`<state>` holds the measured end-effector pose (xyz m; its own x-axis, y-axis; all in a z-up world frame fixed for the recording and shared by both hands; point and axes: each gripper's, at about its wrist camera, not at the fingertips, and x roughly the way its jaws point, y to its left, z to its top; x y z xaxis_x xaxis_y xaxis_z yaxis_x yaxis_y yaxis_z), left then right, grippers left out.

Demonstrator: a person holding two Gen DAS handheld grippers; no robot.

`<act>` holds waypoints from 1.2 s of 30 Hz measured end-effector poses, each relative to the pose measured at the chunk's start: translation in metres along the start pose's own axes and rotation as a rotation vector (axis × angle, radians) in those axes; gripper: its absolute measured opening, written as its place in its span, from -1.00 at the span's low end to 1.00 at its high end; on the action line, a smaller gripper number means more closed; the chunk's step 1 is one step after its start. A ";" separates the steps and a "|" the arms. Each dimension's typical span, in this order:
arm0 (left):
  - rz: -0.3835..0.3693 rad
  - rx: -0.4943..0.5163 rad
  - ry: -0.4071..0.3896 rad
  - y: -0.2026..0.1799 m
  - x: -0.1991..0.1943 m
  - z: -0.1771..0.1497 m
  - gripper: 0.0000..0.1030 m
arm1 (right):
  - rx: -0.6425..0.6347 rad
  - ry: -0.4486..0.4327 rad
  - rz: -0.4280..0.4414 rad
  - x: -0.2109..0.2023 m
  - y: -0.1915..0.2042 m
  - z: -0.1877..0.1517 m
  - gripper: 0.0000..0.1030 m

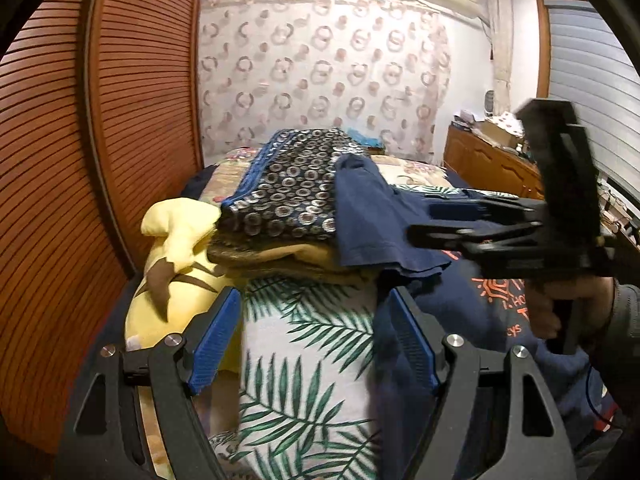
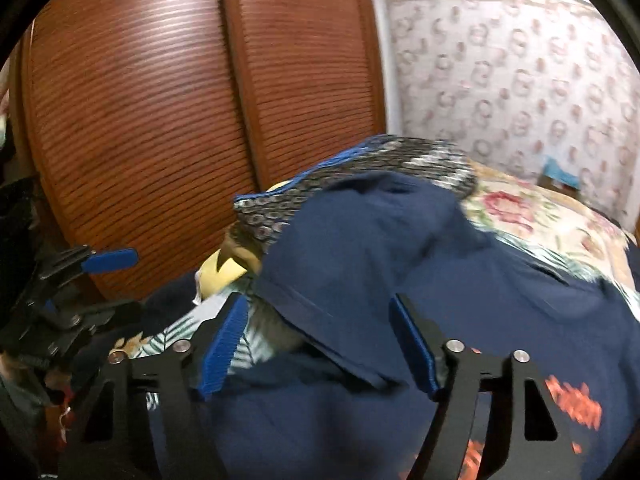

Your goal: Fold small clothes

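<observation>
Close to me, my left gripper [image 1: 316, 336] is wide open and holds nothing. Under it is the leaf-print cover [image 1: 304, 344], and the edge of the navy T-shirt [image 1: 472, 320] with orange print lies by its right finger. My right gripper [image 2: 320, 340] is wide open too. A sleeve hem of the same navy T-shirt [image 2: 360, 248] sits in the gap between its fingers, but nothing is pinched.

I think the step now is to take hold of this shirt and fold it. To do it well, I should close the right fingers on the sleeve hem, not on the cover below. Then I would lift only a little, so the stack behind does not tip. The left one should grab the shirt's near edge and pull it flat first.

A bit farther is the folded pile [image 1: 288, 200], with a circle-print cloth on top. The shirt drapes up against it. A yellow plush toy [image 1: 172, 264] lies beside the pile.

The left view shows the right gripper from the side, and a wooden dresser [image 1: 492, 164] far off. The right view shows the sleeve hem up close and two wardrobe doors [image 2: 160, 120].
</observation>
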<state>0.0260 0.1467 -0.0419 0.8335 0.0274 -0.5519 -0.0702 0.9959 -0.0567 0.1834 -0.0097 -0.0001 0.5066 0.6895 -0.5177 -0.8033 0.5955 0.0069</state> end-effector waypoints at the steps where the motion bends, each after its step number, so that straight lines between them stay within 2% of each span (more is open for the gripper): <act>1: 0.004 -0.001 0.000 0.002 -0.001 -0.001 0.49 | -0.016 0.014 0.006 0.010 0.004 0.003 0.22; 5: 0.009 -0.008 0.003 0.008 -0.001 -0.005 0.49 | -0.077 0.066 -0.020 0.048 0.016 0.008 0.07; 8: 0.006 -0.011 0.006 0.009 -0.002 -0.008 0.49 | -0.112 0.104 -0.079 0.066 0.017 0.008 -0.26; 9: 0.005 -0.011 0.007 0.009 -0.001 -0.009 0.49 | -0.118 0.117 -0.102 0.068 0.015 0.008 -0.48; 11: 0.003 -0.010 0.007 0.009 -0.001 -0.010 0.49 | -0.111 0.113 -0.103 0.064 0.013 0.010 -0.62; 12: 0.001 -0.013 0.008 0.009 0.000 -0.011 0.49 | -0.104 0.103 -0.093 0.063 0.016 0.015 -0.78; 15: -0.005 -0.018 0.016 0.009 0.006 -0.011 0.49 | -0.098 0.070 -0.082 0.044 0.014 0.020 -0.91; 21: -0.020 -0.002 0.023 0.000 0.010 -0.012 0.49 | -0.020 -0.002 -0.030 0.008 -0.006 0.022 -0.91; 23: -0.028 0.000 0.024 -0.004 0.012 -0.011 0.49 | 0.015 -0.019 -0.036 -0.001 -0.018 0.022 -0.91; 26: -0.038 0.013 0.028 -0.010 0.015 -0.010 0.49 | 0.112 -0.034 -0.075 -0.011 -0.051 0.022 -0.91; 28: -0.041 0.019 0.035 -0.014 0.018 -0.010 0.49 | 0.196 -0.018 -0.149 -0.006 -0.078 0.019 -0.90; 29: -0.044 0.022 0.037 -0.017 0.020 -0.010 0.49 | 0.228 0.001 -0.192 -0.004 -0.090 0.016 -0.83; 31: -0.051 0.026 0.039 -0.020 0.021 -0.011 0.49 | 0.273 0.046 -0.246 -0.002 -0.110 0.008 -0.48; 36: -0.066 0.047 0.044 -0.033 0.027 -0.007 0.49 | 0.229 0.055 -0.283 -0.015 -0.111 -0.005 -0.18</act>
<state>0.0469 0.1137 -0.0611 0.8106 -0.0412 -0.5841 0.0110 0.9984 -0.0552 0.2636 -0.0882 0.0025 0.6763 0.4646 -0.5716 -0.5394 0.8408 0.0452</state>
